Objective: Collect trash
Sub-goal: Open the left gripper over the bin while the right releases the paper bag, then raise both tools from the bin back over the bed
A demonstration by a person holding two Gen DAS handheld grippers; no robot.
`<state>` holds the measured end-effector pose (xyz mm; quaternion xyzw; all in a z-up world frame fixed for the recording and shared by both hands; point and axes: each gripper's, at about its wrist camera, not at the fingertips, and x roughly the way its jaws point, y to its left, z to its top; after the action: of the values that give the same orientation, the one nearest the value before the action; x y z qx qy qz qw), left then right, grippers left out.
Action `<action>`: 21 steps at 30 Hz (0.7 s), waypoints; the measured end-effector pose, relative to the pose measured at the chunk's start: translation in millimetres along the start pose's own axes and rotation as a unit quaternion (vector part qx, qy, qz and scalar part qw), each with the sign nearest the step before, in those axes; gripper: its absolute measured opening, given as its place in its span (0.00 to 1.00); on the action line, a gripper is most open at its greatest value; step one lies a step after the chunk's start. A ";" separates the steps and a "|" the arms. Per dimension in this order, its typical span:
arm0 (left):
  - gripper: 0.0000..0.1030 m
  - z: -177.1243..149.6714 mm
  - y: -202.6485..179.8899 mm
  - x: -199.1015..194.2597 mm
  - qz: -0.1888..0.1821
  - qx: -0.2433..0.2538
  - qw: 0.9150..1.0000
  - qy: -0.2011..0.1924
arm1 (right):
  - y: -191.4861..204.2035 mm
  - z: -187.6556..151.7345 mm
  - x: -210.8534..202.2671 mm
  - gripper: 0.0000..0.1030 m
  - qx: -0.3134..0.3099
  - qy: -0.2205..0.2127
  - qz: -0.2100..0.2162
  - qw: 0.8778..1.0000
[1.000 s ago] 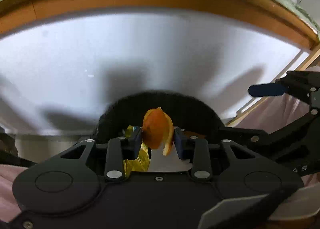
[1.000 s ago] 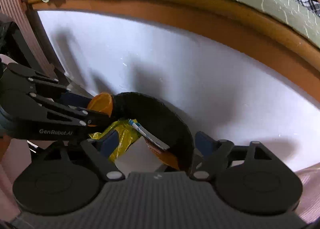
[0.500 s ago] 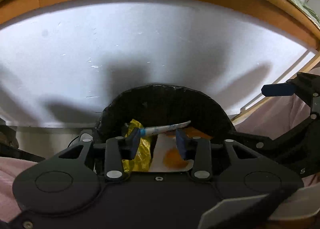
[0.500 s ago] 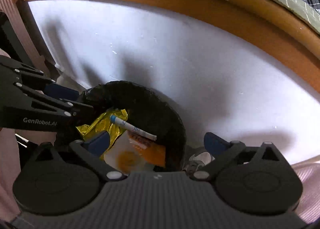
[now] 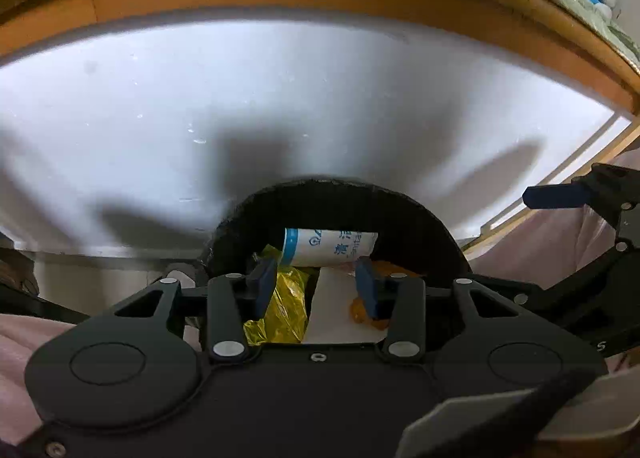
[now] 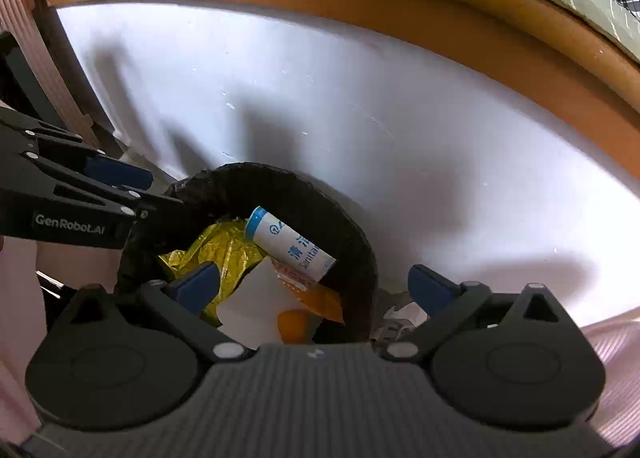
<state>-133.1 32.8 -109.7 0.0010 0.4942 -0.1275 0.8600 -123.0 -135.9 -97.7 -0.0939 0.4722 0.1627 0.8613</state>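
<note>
Black bin (image 6: 360,242) by white bed base (image 6: 360,106) (wood rail above); both tools (image 5: 316,286) (image 6: 312,290) open, nothing gripped.

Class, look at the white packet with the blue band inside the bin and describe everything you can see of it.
The white packet is a flat, rolled-looking wrapper with a blue band at one end and blue printed characters along its side. It looks like thin plastic or paper. It lies tilted inside the black bin, its plain end against the bin's inner wall, resting on the yellow wrapper and an orange wrapper. No gripper touches it.
</note>
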 end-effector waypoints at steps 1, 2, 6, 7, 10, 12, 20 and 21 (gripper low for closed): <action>0.42 0.9 0.6 -2.8 0.001 0.000 1.000 -0.003 | -0.4 0.8 -0.9 1.00 0.002 -0.002 0.001 1.000; 0.43 2.1 1.5 -5.0 0.002 0.001 1.000 -0.005 | -0.4 1.7 -2.5 1.00 0.004 -0.004 0.004 1.000; 0.47 4.2 -0.7 -24.7 -0.006 0.006 1.000 -0.024 | 0.1 5.2 -14.9 1.00 0.002 -0.023 0.017 1.000; 0.48 4.8 -2.1 -29.7 -0.006 0.009 0.999 -0.030 | 0.4 6.7 -17.3 1.00 -0.001 -0.026 0.016 1.000; 0.51 7.4 -5.4 -42.7 0.000 0.021 0.999 -0.045 | 0.6 11.2 -22.2 1.00 -0.004 -0.032 0.006 0.999; 0.52 10.3 -6.5 -51.3 -0.001 0.022 0.998 -0.054 | -2.1 13.9 -27.0 1.00 0.004 -0.038 0.007 0.999; 0.66 20.0 -9.7 -85.7 -0.025 0.020 0.995 -0.090 | -11.2 25.5 -65.5 1.00 0.025 -0.089 0.009 0.996; 0.74 21.7 -9.8 -90.9 -0.029 0.022 0.995 -0.097 | -12.3 26.8 -70.8 1.00 0.026 -0.097 0.010 0.995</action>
<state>-160.5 40.4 -20.1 -0.0063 0.4054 -0.1624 0.8996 -132.9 -152.5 -23.4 -0.0505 0.3912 0.1673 0.9036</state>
